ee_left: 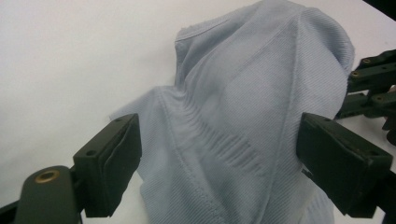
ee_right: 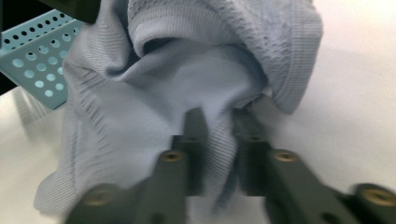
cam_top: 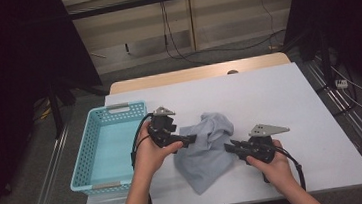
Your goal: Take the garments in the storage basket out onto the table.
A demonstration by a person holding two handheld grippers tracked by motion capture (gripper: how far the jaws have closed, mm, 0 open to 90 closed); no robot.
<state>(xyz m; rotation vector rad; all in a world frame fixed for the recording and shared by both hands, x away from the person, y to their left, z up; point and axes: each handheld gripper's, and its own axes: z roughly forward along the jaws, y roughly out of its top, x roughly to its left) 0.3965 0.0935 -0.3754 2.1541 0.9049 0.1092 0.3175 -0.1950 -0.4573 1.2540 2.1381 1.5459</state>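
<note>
High view, cloth (cam_top: 204, 150): a pale blue-grey garment, crumpled on the white table (cam_top: 279, 102), between the two grippers; a peak stands at its 12 o'clock end and a flat corner trails to 6 o'clock.
High view, left gripper (cam_top: 185, 141): at the cloth's 9 o'clock edge, tips touching the fabric, held in a hand (cam_top: 149, 155).
High view, right gripper (cam_top: 231, 147): at the cloth's 3 o'clock edge, tips in the fabric.
High view, basket (cam_top: 82, 164): light blue, perforated, at 9 o'clock of the left gripper, just beside the hand.
Left gripper view, jaws: wide apart, one at 8 o'clock and one at 4 o'clock of the frame.
Left gripper view, cloth (ee_left: 243, 116): lies between the jaws and rises to 12 o'clock; each side reaches a pad, but whether the pads press it cannot be told.
Left gripper view, other gripper: black links at 3 o'clock, behind the cloth's edge.
Right gripper view, jaws: close together, clamped on a narrow fold of cloth (ee_right: 187, 88) that stands between them.
Right gripper view, cloth: bulk heaped from 9 to 1 o'clock beyond the tips.
Right gripper view, basket (ee_right: 37, 56): corner at 10 o'clock.
</note>
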